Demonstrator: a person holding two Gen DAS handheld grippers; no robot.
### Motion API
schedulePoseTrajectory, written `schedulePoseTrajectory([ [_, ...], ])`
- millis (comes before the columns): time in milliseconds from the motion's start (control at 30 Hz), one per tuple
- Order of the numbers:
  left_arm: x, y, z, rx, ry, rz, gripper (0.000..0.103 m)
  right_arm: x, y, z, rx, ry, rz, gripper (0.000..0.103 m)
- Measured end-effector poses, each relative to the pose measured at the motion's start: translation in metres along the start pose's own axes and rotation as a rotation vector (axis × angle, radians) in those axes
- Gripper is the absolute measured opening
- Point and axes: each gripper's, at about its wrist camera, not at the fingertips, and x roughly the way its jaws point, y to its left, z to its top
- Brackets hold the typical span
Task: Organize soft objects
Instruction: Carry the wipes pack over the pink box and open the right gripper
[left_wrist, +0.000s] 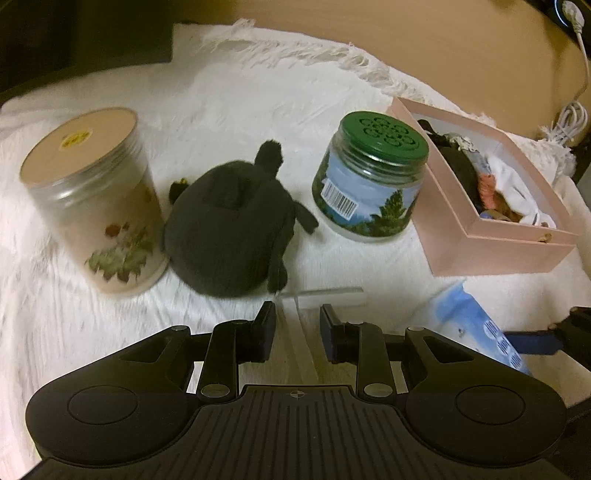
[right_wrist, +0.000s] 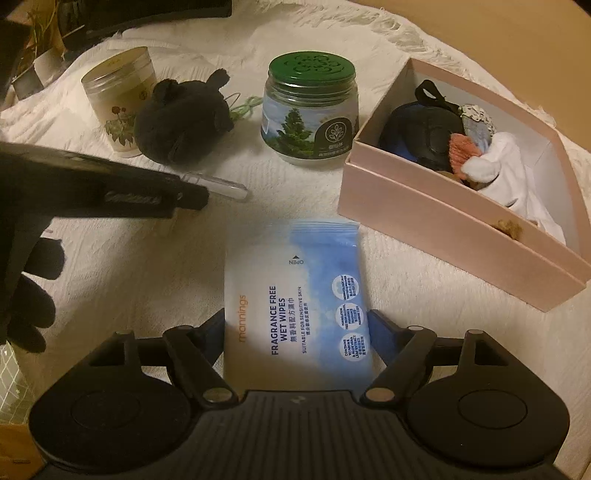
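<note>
My right gripper (right_wrist: 295, 325) has its jaws spread wide either side of the wet wipes pack (right_wrist: 295, 295). Pads sit beside its edges, but I can't tell if they're pressing; the pack's near end is hidden under my body. My left gripper (left_wrist: 297, 328) is narrowed around a clear tube (left_wrist: 321, 293), hard to make out against the white cloth (left_wrist: 240, 110). The black plush (left_wrist: 229, 218) lies between two jars. The pink box (right_wrist: 443, 236) holds soft stuff, jumbled and partly cut off.
</note>
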Motion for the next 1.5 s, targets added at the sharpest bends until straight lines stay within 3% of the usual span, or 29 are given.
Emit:
schedulePoseTrajectory([
  [267, 0.001, 0.001, 0.005, 0.002, 0.018, 0.0, 0.03, 0.0, 0.0, 0.001, 0.0, -0.013, 0.004, 0.079],
  [700, -0.006, -0.013, -0.009, 0.134, -0.024, 0.045, 0.02, -0.008, -0.009, -0.002, 0.003, -0.033, 0.021, 0.074],
  [833, -0.017, -0.022, -0.022, 0.159, -0.019, -0.018, 0.016, -0.031, -0.03, -0.01, 0.01, -0.039, 0.034, 0.074],
  [1100, -0.054, -0.057, -0.03, 0.227, -0.048, -0.208, 0.015, -0.099, -0.081, -0.038, 0.024, -0.102, -0.085, 0.074],
  [1367, -0.09, -0.095, 0.041, 0.263, -0.25, -0.338, 0.015, -0.163, -0.118, -0.005, 0.091, -0.288, -0.208, 0.074],
  [1500, -0.078, -0.113, 0.081, 0.251, -0.289, -0.379, 0.015, -0.175, -0.131, 0.025, 0.112, -0.357, -0.229, 0.074],
])
